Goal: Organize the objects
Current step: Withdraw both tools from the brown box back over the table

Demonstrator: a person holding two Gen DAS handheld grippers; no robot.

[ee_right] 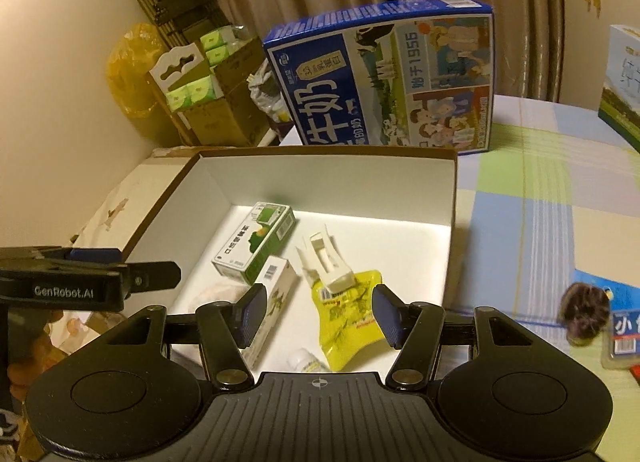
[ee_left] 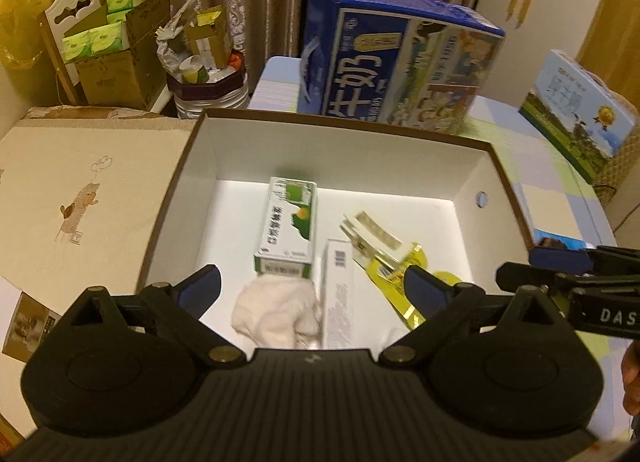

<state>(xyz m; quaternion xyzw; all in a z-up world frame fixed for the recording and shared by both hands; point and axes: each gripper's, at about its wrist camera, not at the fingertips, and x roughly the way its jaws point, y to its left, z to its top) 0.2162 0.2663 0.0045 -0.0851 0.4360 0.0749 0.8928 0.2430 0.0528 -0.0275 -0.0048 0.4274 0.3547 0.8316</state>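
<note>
Showing a sorting task near its end, both views look down into an open cardboard box (ee_left: pixel 472 182) on a checked tablecloth (ee_right: pixel 532 198), which serves as the collecting bin. A large blue milk carton (ee_right: pixel 380 74) stands upright just behind the box, apparently outside the sort. Inside, a green-and-white carton (ee_left: pixel 286 228) lies flat near the middle, with a narrow white carton (ee_right: pixel 274 294) beside it. A white cloth (ee_left: pixel 276 312) is bunched at the near wall, touching the green carton's end. A yellow pouch (ee_right: pixel 346 322) lies to the right, a white clip (ee_right: pixel 326 262) resting across its top. A small white bottle (ee_right: pixel 306 360) is partly hidden at the near edge. The items lie loosely, as if dropped in rather than arranged. The left gripper (ee_left: pixel 312 286) hovers over the box, jaws wide and empty; the right gripper (ee_right: pixel 318 314) does likewise above the pouch. A dark furry item (ee_right: pixel 584 316) and a blue packet (ee_right: pixel 624 332) remain on the cloth, probably next to be collected.
</note>
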